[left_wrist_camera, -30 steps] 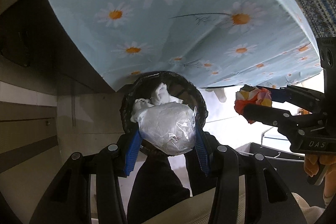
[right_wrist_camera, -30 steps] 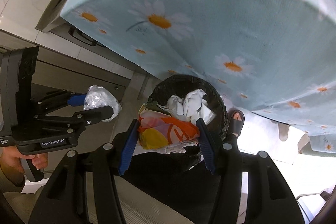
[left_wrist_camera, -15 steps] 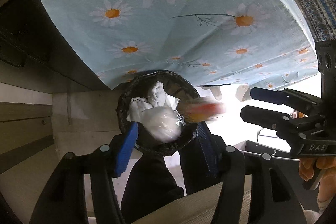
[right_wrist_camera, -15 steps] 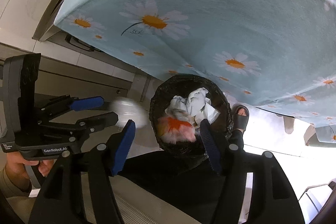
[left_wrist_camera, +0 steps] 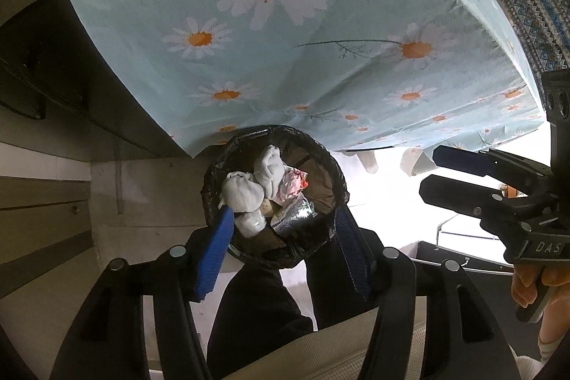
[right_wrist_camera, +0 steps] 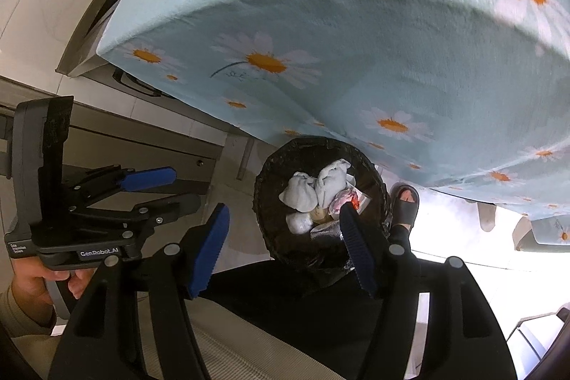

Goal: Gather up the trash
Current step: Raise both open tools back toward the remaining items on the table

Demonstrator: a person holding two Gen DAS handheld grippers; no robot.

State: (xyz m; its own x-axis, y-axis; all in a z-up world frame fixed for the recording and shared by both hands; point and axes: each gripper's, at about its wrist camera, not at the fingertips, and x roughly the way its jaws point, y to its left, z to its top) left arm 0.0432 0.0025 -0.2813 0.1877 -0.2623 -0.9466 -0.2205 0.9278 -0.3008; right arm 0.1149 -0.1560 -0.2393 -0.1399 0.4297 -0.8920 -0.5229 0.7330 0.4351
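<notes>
Left claw (left_wrist_camera: 283, 251) and right claw (right_wrist_camera: 285, 246), both poised above the lined bin (left_wrist_camera: 274, 194) and pointing steeply down into it. Each claw stands moderately spread and holds nothing, its blue pads (left_wrist_camera: 213, 255) clear of any object. The jaws of both have just been opening, and nothing remains between them. The trash now lies inside the bin: white crumpled tissues (left_wrist_camera: 256, 187), a red-and-white wrapper (left_wrist_camera: 294, 184) and a clear plastic wad (left_wrist_camera: 294, 214), heaped near the rim. The bin stands on the floor at the edge of the daisy-print cloth (left_wrist_camera: 285, 41) that drapes the surface. A sandalled foot (right_wrist_camera: 404, 202) rests just beside the bin. The release appears complete. To finish the step well, each claw should be lifted straight up with jaws kept apart, so that no pad catches the black liner (right_wrist_camera: 320, 259) or drags a piece back out. The heap sits high, so loose pieces could spill; the cloth edge overhead leaves little room
</notes>
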